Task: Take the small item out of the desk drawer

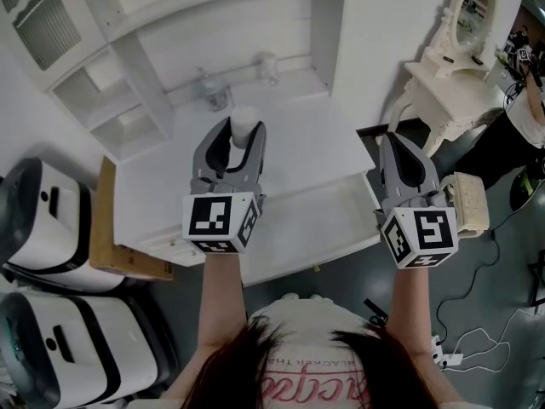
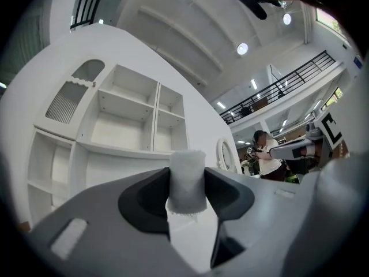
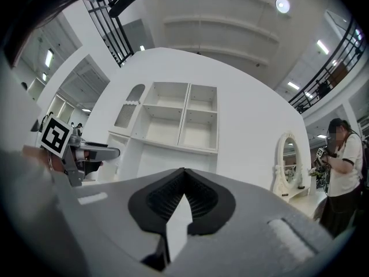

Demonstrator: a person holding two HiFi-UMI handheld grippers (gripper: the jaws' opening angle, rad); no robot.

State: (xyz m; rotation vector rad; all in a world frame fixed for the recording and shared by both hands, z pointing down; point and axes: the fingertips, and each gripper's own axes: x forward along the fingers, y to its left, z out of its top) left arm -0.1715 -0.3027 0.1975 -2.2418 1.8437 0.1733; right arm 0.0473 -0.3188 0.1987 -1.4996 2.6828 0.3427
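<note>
A small white fuzzy roll (image 1: 244, 123) stands upright between the jaws of my left gripper (image 1: 241, 140), which is shut on it above the white desk top (image 1: 298, 135). In the left gripper view the roll (image 2: 187, 180) fills the gap between the dark pads and pokes out above them. The desk drawer (image 1: 336, 220) is pulled open below the desk's front edge; its visible floor is bare. My right gripper (image 1: 397, 141) hovers over the drawer's right end, shut with nothing in it. Its pads meet at the tip (image 3: 183, 175) in the right gripper view.
A white shelf unit (image 1: 111, 75) rises behind the desk, with two small objects (image 1: 215, 92) on the desk's back edge. A wooden board (image 1: 106, 228) and white machines (image 1: 51, 220) stand left. A vanity with oval mirror (image 1: 464, 49), a beige cushion (image 1: 470, 203) and floor cables (image 1: 477, 339) lie right.
</note>
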